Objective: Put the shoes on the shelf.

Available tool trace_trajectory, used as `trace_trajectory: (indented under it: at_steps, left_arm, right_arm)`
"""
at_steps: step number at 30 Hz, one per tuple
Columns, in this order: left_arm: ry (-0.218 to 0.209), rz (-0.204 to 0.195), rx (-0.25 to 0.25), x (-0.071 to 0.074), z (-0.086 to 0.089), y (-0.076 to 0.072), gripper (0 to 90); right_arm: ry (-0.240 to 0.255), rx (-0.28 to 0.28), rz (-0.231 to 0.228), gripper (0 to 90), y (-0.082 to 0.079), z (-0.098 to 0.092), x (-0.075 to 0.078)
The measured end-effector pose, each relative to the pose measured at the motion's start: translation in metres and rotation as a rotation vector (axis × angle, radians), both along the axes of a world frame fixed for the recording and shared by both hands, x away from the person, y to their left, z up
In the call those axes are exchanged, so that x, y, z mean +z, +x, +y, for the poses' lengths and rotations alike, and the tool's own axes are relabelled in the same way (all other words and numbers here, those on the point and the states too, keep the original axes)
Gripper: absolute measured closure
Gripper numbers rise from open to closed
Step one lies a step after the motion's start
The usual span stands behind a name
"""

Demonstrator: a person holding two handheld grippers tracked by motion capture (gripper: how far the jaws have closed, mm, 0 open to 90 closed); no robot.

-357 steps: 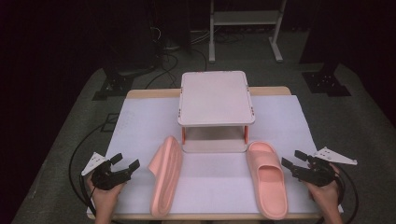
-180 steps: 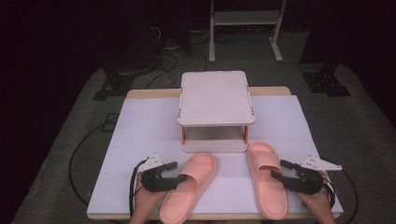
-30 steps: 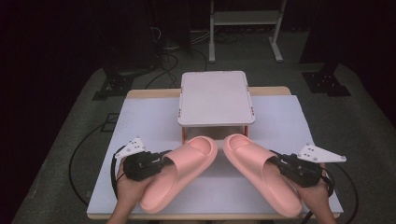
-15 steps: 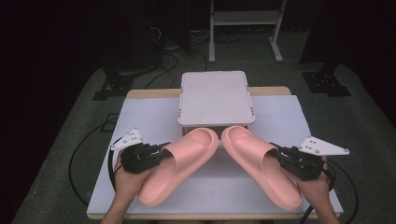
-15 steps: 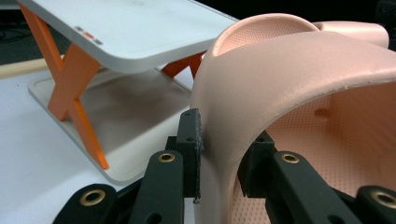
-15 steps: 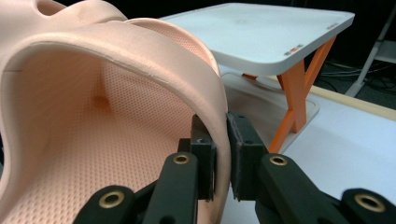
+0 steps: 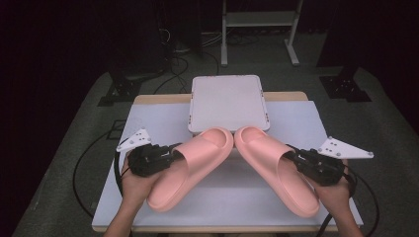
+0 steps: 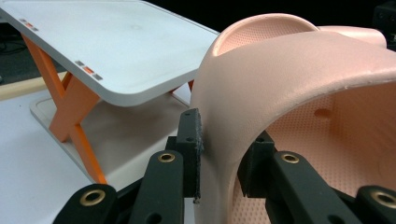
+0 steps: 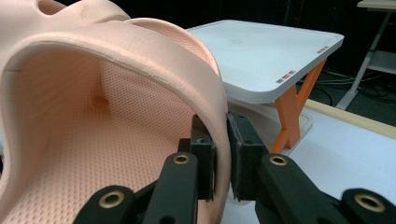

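Note:
Two pink foam slippers hang above the table, toes pointing at the white rack (image 7: pixel 228 101). My left gripper (image 7: pixel 174 156) is shut on the strap of the left slipper (image 7: pixel 190 165); in the left gripper view its pads (image 8: pixel 191 149) pinch the strap wall (image 8: pixel 261 88) of the left slipper. My right gripper (image 7: pixel 295 159) is shut on the strap of the right slipper (image 7: pixel 274 168); in the right gripper view my right gripper (image 9: pixel 221 156) squeezes the strap edge of the right slipper (image 9: pixel 140 74). The two toes nearly meet just in front of the rack's top shelf.
The rack has a white top (image 8: pixel 107 51), orange crossed legs (image 8: pixel 70 107) and a lower shelf, and it stands at the back middle of the white-covered table (image 7: pixel 148 118). Cables (image 7: pixel 94 163) trail off the table's left side. A metal stand (image 7: pixel 257 24) is on the floor behind.
Both slippers have risen a little and moved toward the rack, held in my grippers. Their toes have drawn closer together at the rack's front edge.

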State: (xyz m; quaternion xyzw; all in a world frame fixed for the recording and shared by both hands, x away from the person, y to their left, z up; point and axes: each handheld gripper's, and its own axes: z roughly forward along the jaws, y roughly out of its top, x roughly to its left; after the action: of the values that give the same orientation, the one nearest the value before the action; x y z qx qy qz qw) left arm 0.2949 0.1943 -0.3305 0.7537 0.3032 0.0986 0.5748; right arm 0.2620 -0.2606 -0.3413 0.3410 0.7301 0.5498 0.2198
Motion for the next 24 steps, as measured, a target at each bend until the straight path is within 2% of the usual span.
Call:
trace_trajectory:
  at_steps: [11,14,24]
  left_arm:
    - [-0.010,0.000,0.022,0.010,0.001,0.019,73.7]
    - [-0.014,0.012,0.041,0.012,0.003,0.025,73.7]
    - [0.006,0.002,0.054,0.023,-0.004,0.045,73.6]
  right_arm:
    - [0.013,-0.021,-0.009,81.3,0.011,0.000,0.013]
    - [0.019,-0.029,-0.006,81.3,0.017,0.000,0.018]
    - [0.030,-0.046,-0.010,81.2,0.035,0.002,0.029]
